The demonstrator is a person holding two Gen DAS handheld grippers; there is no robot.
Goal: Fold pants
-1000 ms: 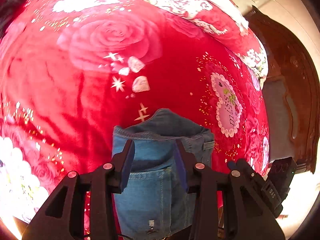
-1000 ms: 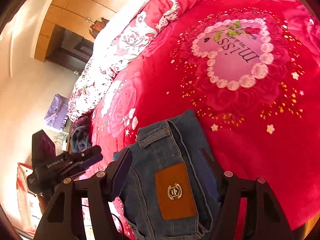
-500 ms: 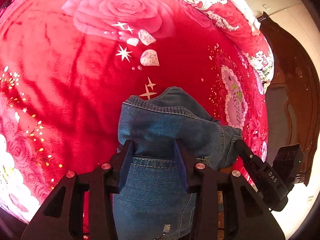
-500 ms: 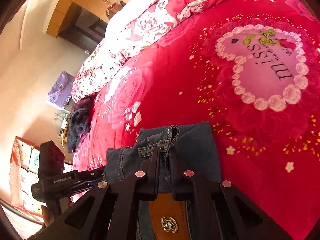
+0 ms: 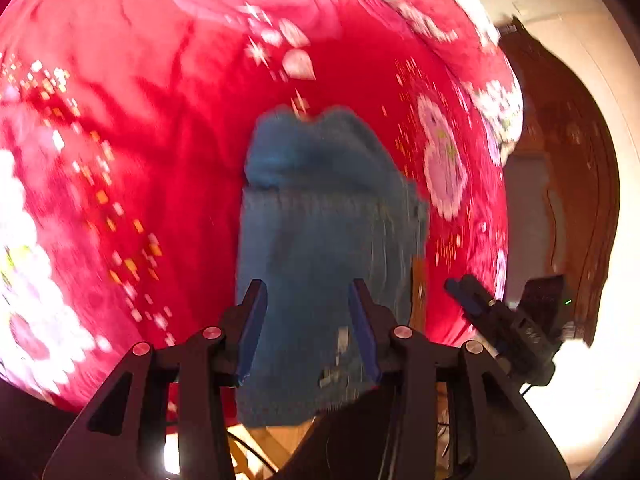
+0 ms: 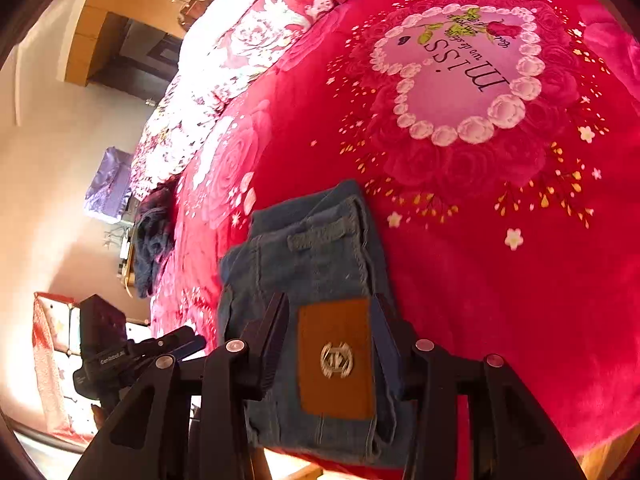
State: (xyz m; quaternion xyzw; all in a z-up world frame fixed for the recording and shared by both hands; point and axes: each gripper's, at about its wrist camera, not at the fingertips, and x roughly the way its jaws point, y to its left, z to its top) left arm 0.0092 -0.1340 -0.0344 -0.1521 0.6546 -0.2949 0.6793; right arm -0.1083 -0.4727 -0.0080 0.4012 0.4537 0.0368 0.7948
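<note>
Folded jeans at the near edge of a red rose bedspread, both my grippers over them.

Nearest me, my right gripper [image 6: 330, 344] is opening, its jaws either side of the tan leather patch [image 6: 337, 358] on the jeans [image 6: 304, 256], pads clear of the cloth. My left gripper [image 5: 306, 322] stands with its jaws parted over the same denim; that view is blurred and I cannot tell whether the pads touch it. The jeans lie folded in a compact stack at the bedspread's [image 6: 500, 280] near edge, waistband uppermost. Beyond them, a pearl-bordered heart [image 6: 464, 76] is printed toward the bedspread's middle. A dark garment [image 6: 152, 236] is heaped at its left edge.
</note>
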